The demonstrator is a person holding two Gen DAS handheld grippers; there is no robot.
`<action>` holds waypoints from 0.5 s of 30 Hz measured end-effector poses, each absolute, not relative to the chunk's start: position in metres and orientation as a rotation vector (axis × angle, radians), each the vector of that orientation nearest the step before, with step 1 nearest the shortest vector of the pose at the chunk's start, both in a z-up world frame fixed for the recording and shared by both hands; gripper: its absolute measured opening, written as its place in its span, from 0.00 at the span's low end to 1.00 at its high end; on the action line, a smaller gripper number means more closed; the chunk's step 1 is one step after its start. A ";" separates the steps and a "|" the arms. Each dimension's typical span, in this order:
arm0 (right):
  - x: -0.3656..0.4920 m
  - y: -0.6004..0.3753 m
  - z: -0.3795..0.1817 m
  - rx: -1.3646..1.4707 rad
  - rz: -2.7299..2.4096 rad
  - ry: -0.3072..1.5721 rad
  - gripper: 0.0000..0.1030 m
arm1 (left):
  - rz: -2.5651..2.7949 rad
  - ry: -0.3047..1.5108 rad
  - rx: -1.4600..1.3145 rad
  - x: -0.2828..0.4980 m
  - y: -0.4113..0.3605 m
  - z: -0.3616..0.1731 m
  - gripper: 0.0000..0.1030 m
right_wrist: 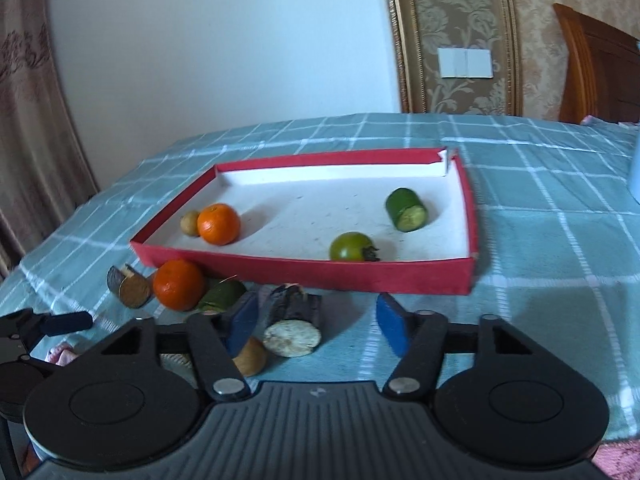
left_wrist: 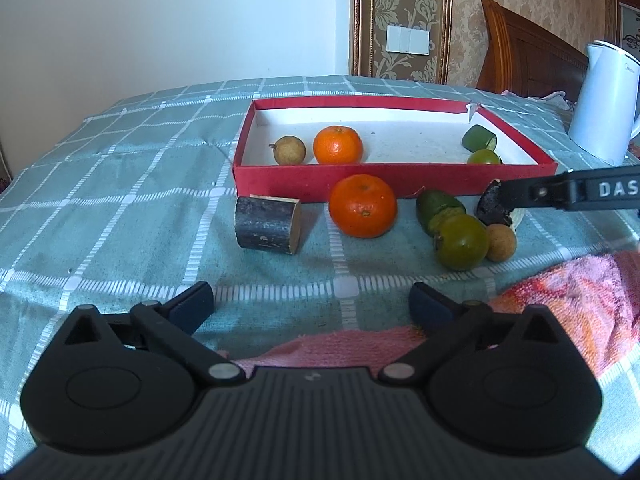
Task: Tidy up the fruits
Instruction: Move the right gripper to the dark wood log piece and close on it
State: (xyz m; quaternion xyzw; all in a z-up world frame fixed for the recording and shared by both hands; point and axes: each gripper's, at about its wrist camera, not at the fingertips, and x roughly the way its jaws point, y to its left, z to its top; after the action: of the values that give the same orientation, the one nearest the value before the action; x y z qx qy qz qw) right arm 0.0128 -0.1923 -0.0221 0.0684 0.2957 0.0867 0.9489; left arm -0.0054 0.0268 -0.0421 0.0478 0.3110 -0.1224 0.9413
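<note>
A red tray (left_wrist: 394, 176) (right_wrist: 304, 270) holds an orange (left_wrist: 338, 145) (right_wrist: 219, 224), a brown longan (left_wrist: 289, 150), a green cucumber piece (left_wrist: 479, 137) (right_wrist: 406, 209) and a green tomato (right_wrist: 352, 246). In front of it lie an orange (left_wrist: 363, 205) (right_wrist: 179, 284), a dark sugarcane piece (left_wrist: 267, 224), a green fruit (left_wrist: 462, 241), a longan (left_wrist: 501, 242) and another dark cane piece (right_wrist: 292, 326). My left gripper (left_wrist: 312, 306) is open over the cloth. My right gripper (right_wrist: 318, 322) is open around the cane piece, its left finger (right_wrist: 242, 322) against it.
A white kettle (left_wrist: 604, 104) stands at the right behind the tray. A pink towel (left_wrist: 560, 300) lies at the near right. The table has a green checked cloth (left_wrist: 120, 200). A wooden headboard (left_wrist: 532, 48) and wall are behind.
</note>
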 end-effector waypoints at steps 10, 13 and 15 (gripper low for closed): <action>0.027 -0.182 -0.030 0.137 0.184 0.645 0.45 | -0.250 0.634 0.098 -0.006 0.027 -0.042 1.00; 0.031 -0.182 -0.035 0.160 0.197 0.673 0.32 | -0.250 0.634 0.098 -0.006 0.027 -0.042 1.00; 0.030 -0.181 -0.035 0.159 0.195 0.668 0.32 | -0.250 0.634 0.098 -0.006 0.027 -0.042 1.00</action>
State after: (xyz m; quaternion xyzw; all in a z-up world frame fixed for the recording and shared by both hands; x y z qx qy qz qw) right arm 0.0300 -0.1807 -0.0350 0.0779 0.3269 0.0954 0.9370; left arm -0.0056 0.0267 -0.0424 0.0481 0.3106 -0.1225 0.9414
